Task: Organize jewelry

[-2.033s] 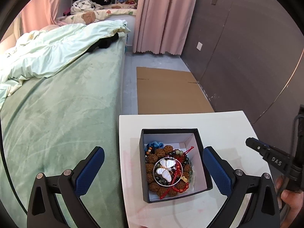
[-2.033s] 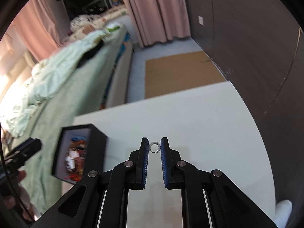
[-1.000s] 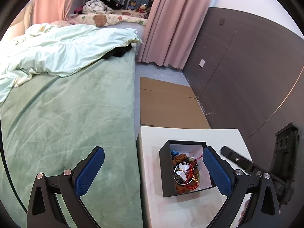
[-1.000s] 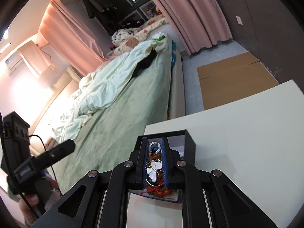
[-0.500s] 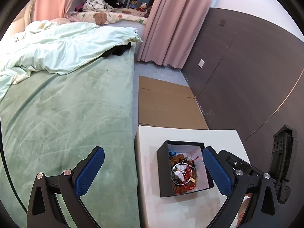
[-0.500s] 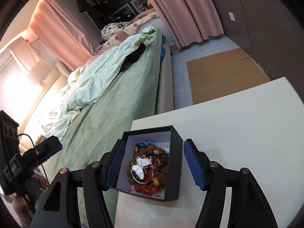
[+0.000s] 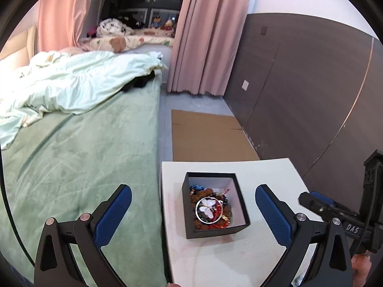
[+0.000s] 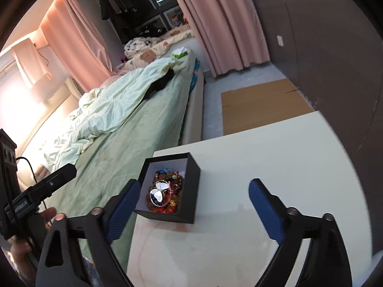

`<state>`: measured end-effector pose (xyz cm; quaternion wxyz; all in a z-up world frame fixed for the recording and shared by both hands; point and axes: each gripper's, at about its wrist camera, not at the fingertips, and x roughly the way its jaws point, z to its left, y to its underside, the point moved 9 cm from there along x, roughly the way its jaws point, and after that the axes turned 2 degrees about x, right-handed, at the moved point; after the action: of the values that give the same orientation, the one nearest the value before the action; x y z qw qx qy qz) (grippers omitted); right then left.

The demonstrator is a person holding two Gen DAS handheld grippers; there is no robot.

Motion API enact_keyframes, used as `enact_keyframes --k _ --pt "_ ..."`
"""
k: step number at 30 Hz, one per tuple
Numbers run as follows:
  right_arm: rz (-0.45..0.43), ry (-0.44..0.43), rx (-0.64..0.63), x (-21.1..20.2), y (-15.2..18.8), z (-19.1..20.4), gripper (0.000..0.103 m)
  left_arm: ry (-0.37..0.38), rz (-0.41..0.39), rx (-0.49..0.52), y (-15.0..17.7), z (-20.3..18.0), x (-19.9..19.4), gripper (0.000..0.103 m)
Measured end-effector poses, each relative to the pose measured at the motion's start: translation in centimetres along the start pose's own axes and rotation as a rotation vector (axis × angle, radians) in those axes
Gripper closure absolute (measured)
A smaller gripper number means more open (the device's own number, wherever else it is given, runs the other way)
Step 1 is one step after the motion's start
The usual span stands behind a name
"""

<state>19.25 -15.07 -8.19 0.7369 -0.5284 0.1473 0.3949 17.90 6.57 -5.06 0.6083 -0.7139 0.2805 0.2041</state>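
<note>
Both my left fingers [image 7: 124,205] and right fingers [image 8: 265,205] are spread wide, holding nothing. The box [image 7: 241,198] of jewelry [image 7: 209,209] sits near the table [image 8: 275,167] edge beside the bed [image 7: 79,148]; a careless nudge could tip it off.

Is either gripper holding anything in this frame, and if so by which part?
Nothing is held. The left gripper and right gripper are both open with nothing between their fingers; the jewelry lies in the black box on the table.
</note>
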Motion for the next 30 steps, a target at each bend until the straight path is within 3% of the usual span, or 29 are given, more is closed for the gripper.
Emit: enact_keyframes --k 7,15,24,30 --pt "-0.034 0.038 -0.011 -3.5 0.4 -2.1 0.01 0.008 -0.041 0.04 0.9 -2.5 -2.1 0.0" --pt "-0.067 0.027 -0.095 -6.1 0.9 -1.8 0.01 -0.078 -0.147 0.025 1.9 -3.8 -4.6 0.0" --pt "-0.104 0.004 -0.153 -8.2 1.8 -0.5 0.01 -0.123 -0.182 0.05 4.2 -5.0 -5.7 0.0" --pt "-0.126 0.012 -0.203 -9.9 2.3 0.2 0.01 -0.153 -0.224 0.094 4.0 -5.3 -7.3 0.0"
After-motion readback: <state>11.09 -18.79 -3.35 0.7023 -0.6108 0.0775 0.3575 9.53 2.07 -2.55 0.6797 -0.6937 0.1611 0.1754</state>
